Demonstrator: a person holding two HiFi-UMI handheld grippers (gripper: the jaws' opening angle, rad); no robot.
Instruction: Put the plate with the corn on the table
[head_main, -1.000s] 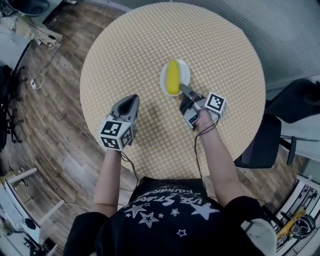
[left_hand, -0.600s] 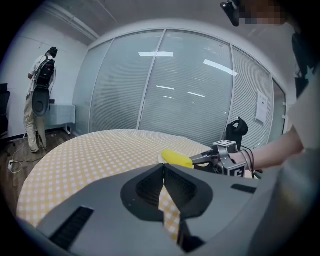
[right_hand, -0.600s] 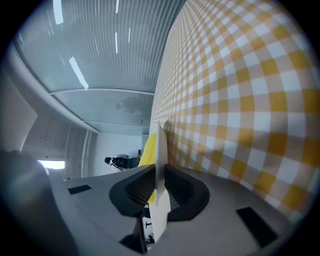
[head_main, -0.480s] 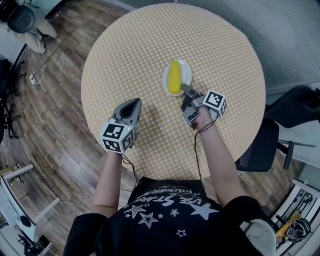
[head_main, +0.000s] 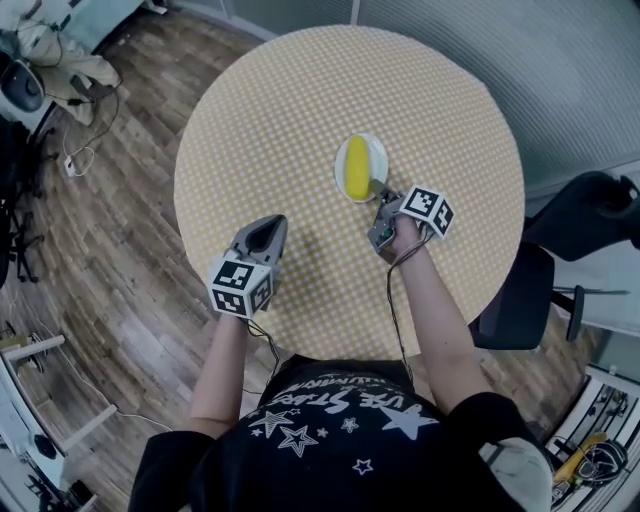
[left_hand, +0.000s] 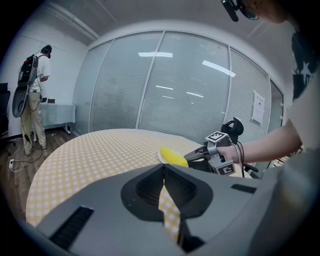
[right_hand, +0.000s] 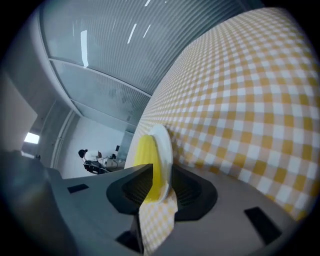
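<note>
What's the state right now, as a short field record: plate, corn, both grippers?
plate: white, level, over the checked table; contact with the cloth unclear
corn: lying on the plate
right gripper: jaws clamped on the plate's near rim
left gripper: jaws together, empty, left of the plate and apart from it

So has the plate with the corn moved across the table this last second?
No, not noticeably: the plate keeps its place just right of centre on the round table; the head camera shifted instead.

Office: glass partition walls (left_hand: 165, 85), swivel chair (head_main: 590, 215), wood floor (head_main: 110, 250).
</note>
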